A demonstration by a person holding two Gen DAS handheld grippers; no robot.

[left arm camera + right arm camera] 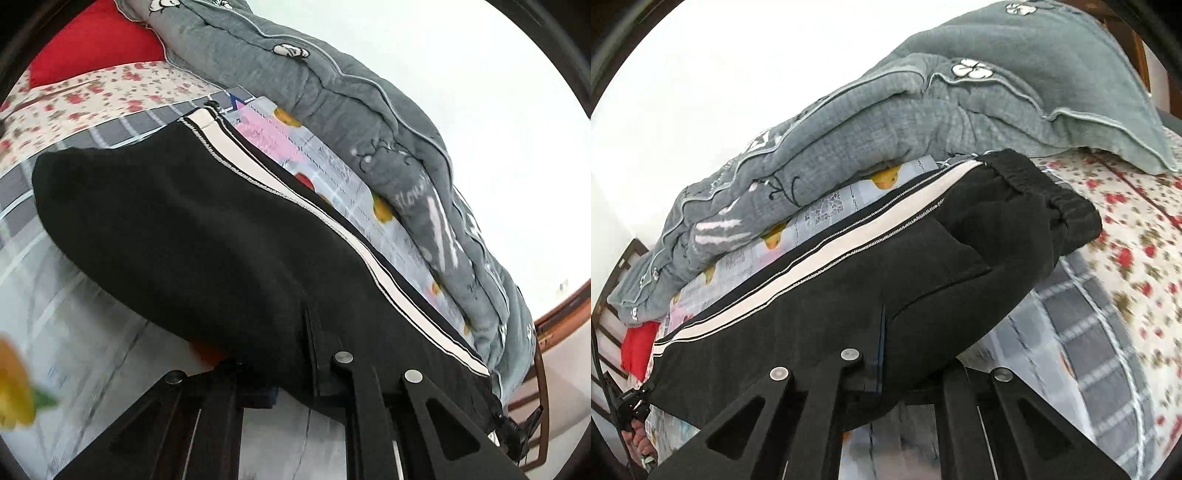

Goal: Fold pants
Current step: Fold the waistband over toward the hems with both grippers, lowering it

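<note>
left gripper (295, 369) fingertips buried under pants (184, 229); right gripper (886, 373) likewise.

Black track pants (177, 236) are showing a white side stripe (258, 173) edged with black bands and silver-grey stitching. Grey quilt (332, 96) is carrying pale piping and white flower prints outlined in black. Bedsheet (92, 96) is showing red and olive florals on cream. Grey blanket (1082, 325) is showing a white windowpane check. Pale blue sheet (332, 177) is showing pink patches plus yellow and red fruit prints. Red pillow (96, 40) is reading plain. Gripper arms (798, 417) are showing black with silver screws.
</note>
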